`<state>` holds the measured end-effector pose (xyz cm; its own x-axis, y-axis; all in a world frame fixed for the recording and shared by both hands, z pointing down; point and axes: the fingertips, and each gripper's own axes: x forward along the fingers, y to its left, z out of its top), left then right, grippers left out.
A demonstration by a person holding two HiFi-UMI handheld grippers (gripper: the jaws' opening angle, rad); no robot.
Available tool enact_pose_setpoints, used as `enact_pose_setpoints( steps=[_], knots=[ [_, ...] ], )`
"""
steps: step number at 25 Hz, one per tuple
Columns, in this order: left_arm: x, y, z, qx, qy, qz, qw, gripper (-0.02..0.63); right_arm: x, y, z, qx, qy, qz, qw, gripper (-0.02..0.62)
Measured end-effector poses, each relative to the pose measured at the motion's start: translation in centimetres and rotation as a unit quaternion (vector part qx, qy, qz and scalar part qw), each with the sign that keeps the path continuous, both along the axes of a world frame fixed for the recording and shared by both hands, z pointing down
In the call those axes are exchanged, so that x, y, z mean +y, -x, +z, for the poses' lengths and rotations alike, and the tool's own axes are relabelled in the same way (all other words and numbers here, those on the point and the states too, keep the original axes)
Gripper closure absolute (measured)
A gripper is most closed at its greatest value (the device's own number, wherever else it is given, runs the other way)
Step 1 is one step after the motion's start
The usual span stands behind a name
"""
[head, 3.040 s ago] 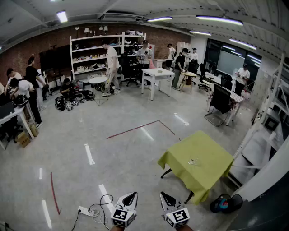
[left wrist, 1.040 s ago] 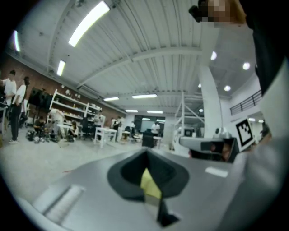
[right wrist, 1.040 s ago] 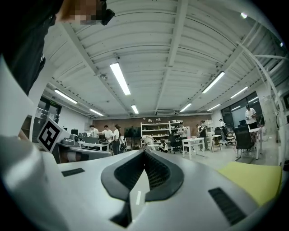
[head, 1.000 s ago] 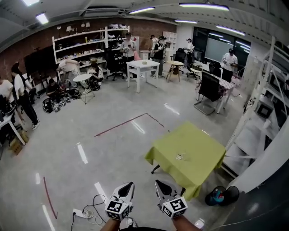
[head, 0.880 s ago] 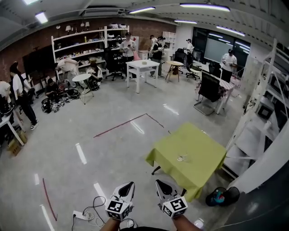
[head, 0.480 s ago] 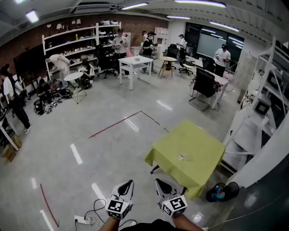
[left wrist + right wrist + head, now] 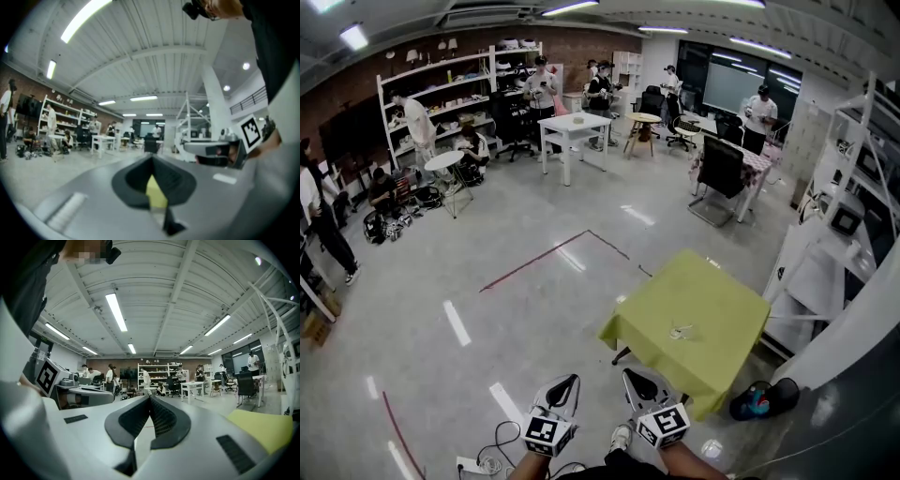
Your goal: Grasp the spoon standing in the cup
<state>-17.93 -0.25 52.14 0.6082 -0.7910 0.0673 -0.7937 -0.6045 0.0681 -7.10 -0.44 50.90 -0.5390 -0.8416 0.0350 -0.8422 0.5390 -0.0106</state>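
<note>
Approach step: left tool [image 7: 567,381] and right tool [image 7: 630,378] both pressed together, empty, well apart from cup [image 7: 679,331] on yellow-green worktop [image 7: 727,305], spoon too small to see; next needs closing in and spreading 1 tool

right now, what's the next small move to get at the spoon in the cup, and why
Probably a step forward toward the yellow-green table. The cup sits on it well ahead of the left hand-held gripper and the right hand-held gripper, which are held low near the body, jaws together on nothing. Neither looks within reach of the cup yet.
</note>
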Motion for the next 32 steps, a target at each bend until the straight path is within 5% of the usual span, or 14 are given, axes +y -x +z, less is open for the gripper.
enact_pose_setpoints(
  steps=[19, 32],
  knots=[
    [-13.9, -8.3, -1.1, -0.018, -0.005, -0.019, 0.9996, 0.598, -14.5, -8.7, -0.4, -0.02, -0.008, -0.008, 1.0, 0.589],
    [-18.2, -11.4, -0.6, -0.016, 0.009, -0.008, 0.9998, 0.598, -17.9, -13.6, 0.5, -0.025, 0.008, 0.031, 0.999, 0.589]
  ],
)
